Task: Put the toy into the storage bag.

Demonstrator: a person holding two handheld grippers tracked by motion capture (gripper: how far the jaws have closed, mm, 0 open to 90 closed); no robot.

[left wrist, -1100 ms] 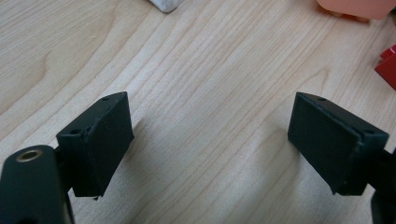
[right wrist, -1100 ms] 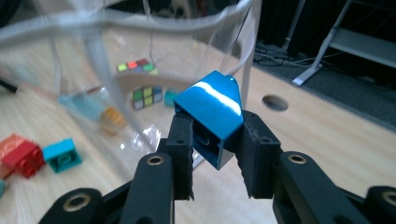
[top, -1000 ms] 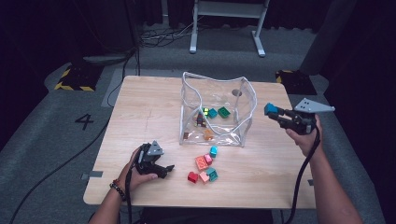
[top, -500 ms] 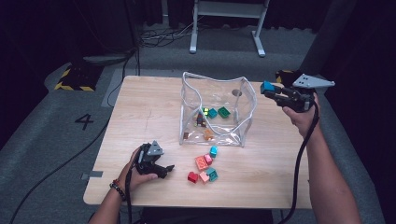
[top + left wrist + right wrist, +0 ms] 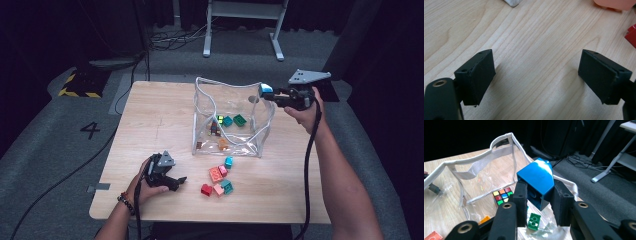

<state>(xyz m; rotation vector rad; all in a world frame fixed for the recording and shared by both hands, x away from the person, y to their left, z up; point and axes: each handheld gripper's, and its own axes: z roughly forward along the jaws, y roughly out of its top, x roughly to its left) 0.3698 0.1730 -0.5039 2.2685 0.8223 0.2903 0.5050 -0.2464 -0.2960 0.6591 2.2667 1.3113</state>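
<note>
Carrying the blue block (image 5: 535, 182) clamped in my right gripper (image 5: 278, 98), I've swung it up from three o'clock over the clear bag's (image 5: 227, 86) rim, ready to drop, while my left gripper (image 5: 169, 181) idles open.

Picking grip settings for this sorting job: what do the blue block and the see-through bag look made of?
Blue block: probably hard plastic, glossy, with sharp edges and a bright highlight. Bag: likely soft clear vinyl; its walls crease and glare, with pale fabric-like trim around the rim.
</note>
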